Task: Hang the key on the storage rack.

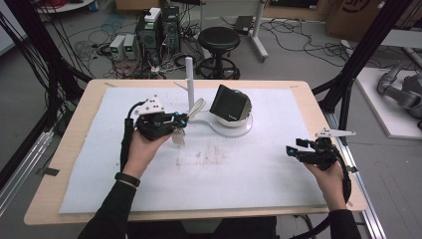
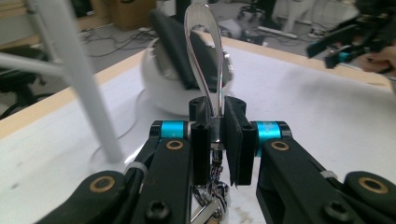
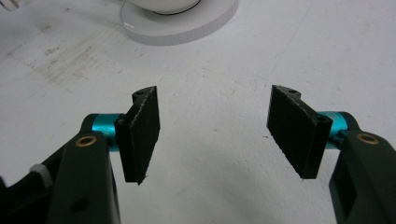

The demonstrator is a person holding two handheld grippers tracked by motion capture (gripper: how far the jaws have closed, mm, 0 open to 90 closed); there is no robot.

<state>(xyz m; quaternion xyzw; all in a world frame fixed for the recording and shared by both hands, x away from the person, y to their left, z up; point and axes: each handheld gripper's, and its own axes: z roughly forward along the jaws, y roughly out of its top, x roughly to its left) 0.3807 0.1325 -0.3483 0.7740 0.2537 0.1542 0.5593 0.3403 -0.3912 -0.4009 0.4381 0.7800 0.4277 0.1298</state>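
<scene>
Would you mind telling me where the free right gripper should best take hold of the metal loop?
Probably at the loop's narrow rounded top, which stands clear above the left gripper. Come from above, jaws across its thin sides; the right gripper is open.

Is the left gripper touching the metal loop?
Touching. In the left gripper view, the left gripper has its jaws shut on the metal loop, both pads pressed against its base.

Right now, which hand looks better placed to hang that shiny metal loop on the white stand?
Left, probably. The left tool is shut on the metal loop, close beside the white stand. The right tool is open, holds nothing and sits far off near the table's right edge.
</scene>
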